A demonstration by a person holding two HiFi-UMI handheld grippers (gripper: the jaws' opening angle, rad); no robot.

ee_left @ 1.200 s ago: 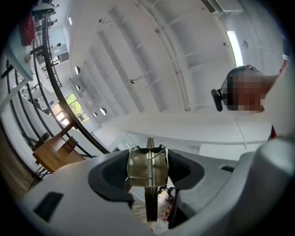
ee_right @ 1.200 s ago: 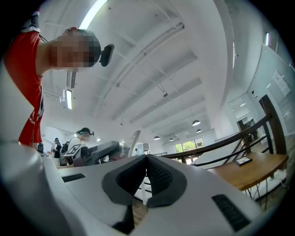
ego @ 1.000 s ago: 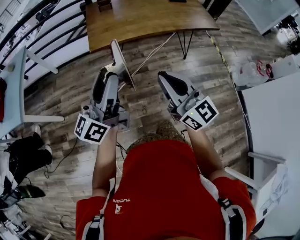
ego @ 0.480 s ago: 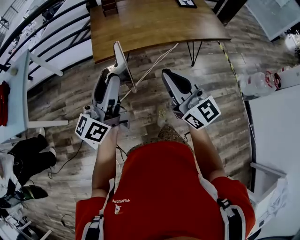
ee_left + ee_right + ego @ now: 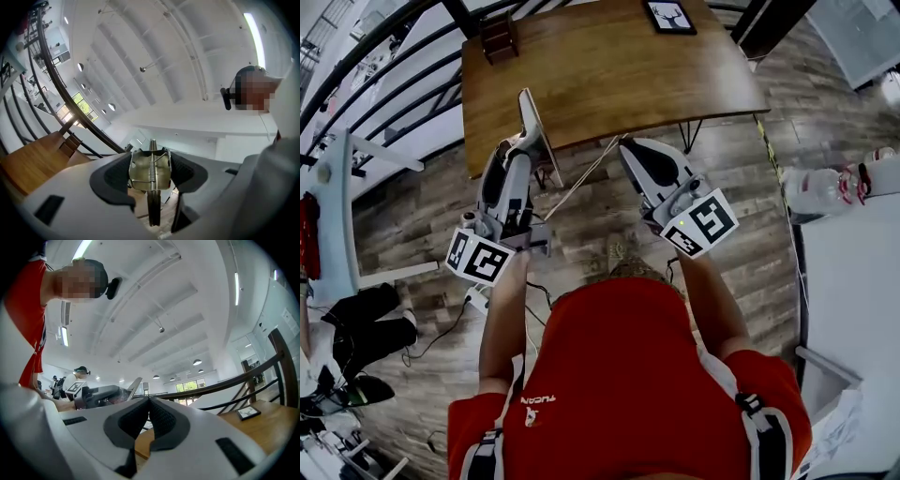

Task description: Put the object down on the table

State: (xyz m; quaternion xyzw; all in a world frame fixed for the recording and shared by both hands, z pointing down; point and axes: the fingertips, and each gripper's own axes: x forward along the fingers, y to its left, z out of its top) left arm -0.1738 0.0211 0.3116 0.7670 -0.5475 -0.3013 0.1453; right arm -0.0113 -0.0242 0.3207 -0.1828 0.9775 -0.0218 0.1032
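Now left gripper [image 5: 517, 155] clamps clipboard [image 5: 536, 127] near table [image 5: 609, 66]; right gripper [image 5: 630, 152] closed, empty

This looks like a roomy loft-style office or lab on an upper level: a black railing [image 5: 212, 388] edges the grey plank floor [image 5: 741, 234] beneath a high white ceiling [image 5: 154, 56] with strip lights [image 5: 255, 37]. A wooden table [image 5: 609, 66] on hairpin legs, white desks [image 5: 853, 281] and loose cables [image 5: 581, 178] furnish it.

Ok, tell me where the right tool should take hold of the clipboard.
Take the clipboard by its bare end, opposite the metal clip that the left tool clamps. It stands thin and edge-on, so the right tool should probably open and come from its right, across the flat faces.
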